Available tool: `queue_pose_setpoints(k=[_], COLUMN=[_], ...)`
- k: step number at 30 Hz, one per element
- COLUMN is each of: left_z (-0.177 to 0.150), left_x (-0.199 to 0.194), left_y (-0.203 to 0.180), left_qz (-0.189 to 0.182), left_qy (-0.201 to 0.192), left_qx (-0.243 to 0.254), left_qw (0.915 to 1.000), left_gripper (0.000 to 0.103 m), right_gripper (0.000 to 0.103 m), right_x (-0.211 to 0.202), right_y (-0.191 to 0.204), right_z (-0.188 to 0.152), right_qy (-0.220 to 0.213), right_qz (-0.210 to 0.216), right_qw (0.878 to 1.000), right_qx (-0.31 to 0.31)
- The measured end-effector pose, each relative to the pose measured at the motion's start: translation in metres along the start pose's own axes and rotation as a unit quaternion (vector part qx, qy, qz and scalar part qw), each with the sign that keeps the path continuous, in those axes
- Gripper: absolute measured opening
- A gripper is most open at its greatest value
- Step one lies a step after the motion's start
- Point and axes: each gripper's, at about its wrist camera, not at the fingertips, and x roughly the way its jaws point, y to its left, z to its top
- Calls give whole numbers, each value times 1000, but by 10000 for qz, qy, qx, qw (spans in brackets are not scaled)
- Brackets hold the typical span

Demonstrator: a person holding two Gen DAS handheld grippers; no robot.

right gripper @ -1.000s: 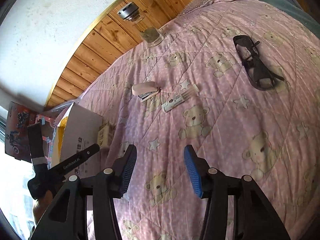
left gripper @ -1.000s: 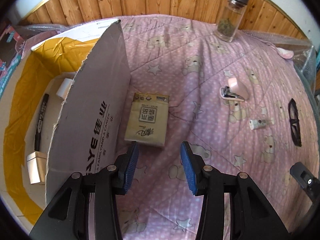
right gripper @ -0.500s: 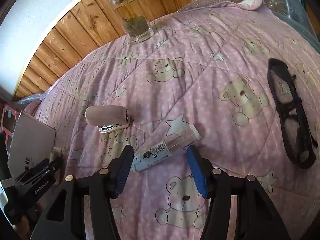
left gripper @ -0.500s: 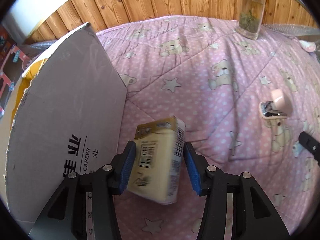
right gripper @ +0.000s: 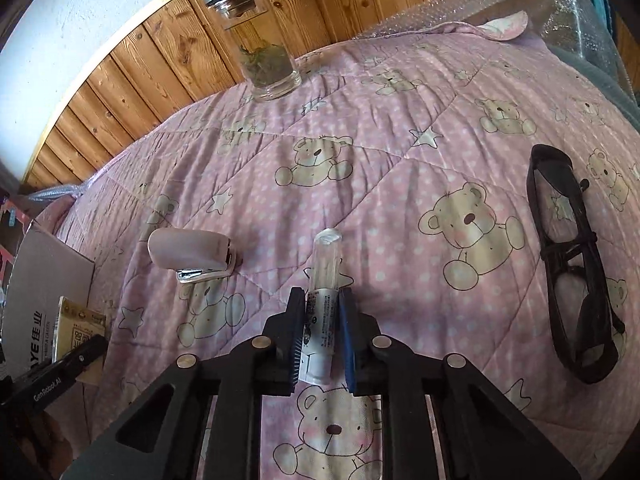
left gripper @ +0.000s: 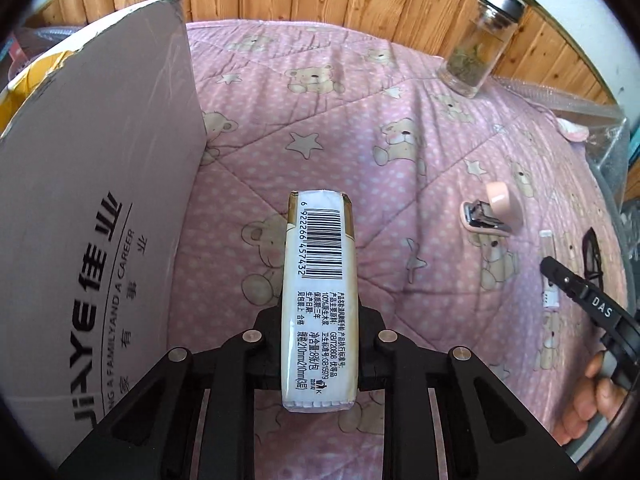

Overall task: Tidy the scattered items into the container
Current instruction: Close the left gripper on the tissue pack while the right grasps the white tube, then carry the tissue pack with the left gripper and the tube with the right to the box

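Observation:
My left gripper is shut on a tissue pack, held on edge with its barcode side up, above the pink quilt and just right of the cardboard box. My right gripper is shut on a small clear-capped tube that points away from me, low over the quilt. A pink stapler lies left of the tube and also shows in the left wrist view. Black glasses lie at the right.
A glass jar with a metal lid and green leaves stands at the back by the wooden wall; it also shows in the left wrist view. The box flap rises at the left. Bubble wrap edges the bed at the far right.
My left gripper closed on the tissue pack and lifted it, turning it on edge. My right gripper moved down to the tube and closed on it.

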Motion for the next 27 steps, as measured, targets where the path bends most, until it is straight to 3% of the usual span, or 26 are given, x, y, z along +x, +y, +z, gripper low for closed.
queue_pose_setpoints(k=[4,17,27], left_z=[-5,-18,-58], left_x=[-9,-37,-74], left_y=[-1,-6,-13], left_qz=[-194,-704,-900], left_qy=[-18,-92,-52], left_qx=[-46,32,301], left_qw=[9998,9975,9955], left_gripper=[22,22,22], right_gripper=[12,12,12], right_x=[-3,-20,-65], right_y=[-10,-21,13], right_z=[0,-6,-55], right_qy=[-60,-144,-60], right_qz=[175,541,848], right_qw=[9994,9955,9951], right_qx=[287,764,503])
